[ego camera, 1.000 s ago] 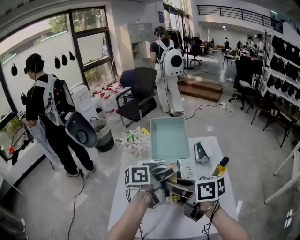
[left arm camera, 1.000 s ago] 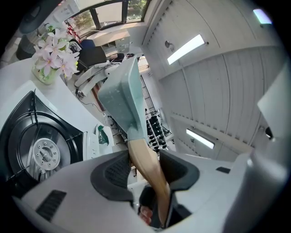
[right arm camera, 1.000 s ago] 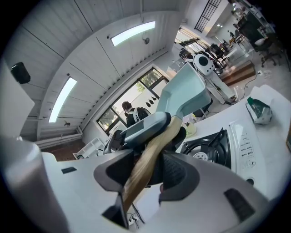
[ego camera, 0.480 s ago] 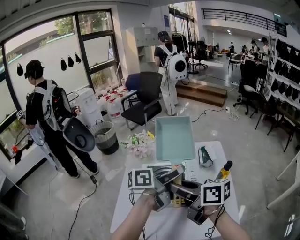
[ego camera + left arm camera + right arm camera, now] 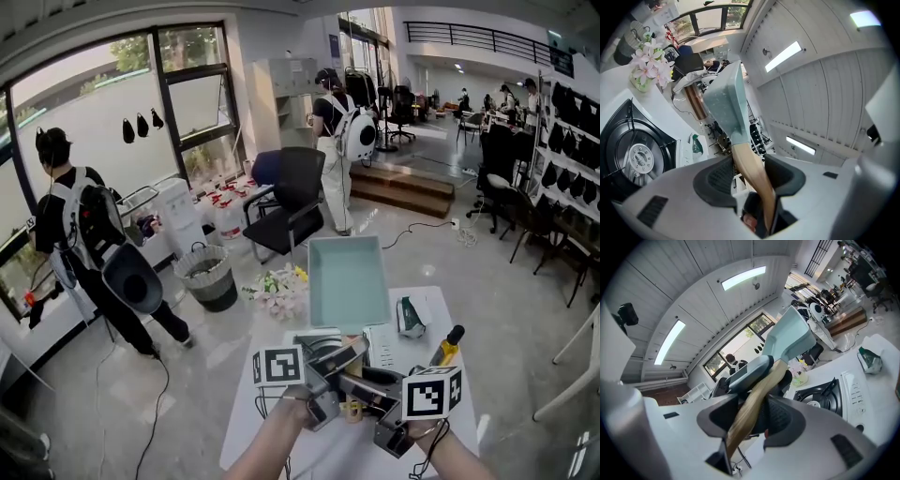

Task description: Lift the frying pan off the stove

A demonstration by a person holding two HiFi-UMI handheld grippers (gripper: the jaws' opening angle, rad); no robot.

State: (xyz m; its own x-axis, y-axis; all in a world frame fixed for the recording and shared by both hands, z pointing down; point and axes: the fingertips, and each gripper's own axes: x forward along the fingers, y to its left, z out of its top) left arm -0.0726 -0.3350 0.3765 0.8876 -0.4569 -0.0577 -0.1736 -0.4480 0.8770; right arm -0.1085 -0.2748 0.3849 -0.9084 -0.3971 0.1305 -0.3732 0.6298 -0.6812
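Pan: frying pan (image 5: 347, 279) looks rigid and front-heavy, up off the stove (image 5: 633, 154).
Hold: wooden handle (image 5: 757, 394), smooth, could twist.
Claws: left gripper (image 5: 749, 172) and right gripper (image 5: 751, 416) both pinching it.

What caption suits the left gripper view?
Left gripper clamps the wooden handle of a teal frying pan raised clear of the black stove burner.

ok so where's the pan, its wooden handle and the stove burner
frying pan (image 5: 347, 281), head view, flat inside bottom
wooden handle (image 5: 752, 171), left gripper view, mid shaft
stove burner (image 5: 640, 157), left gripper view, round centre cap
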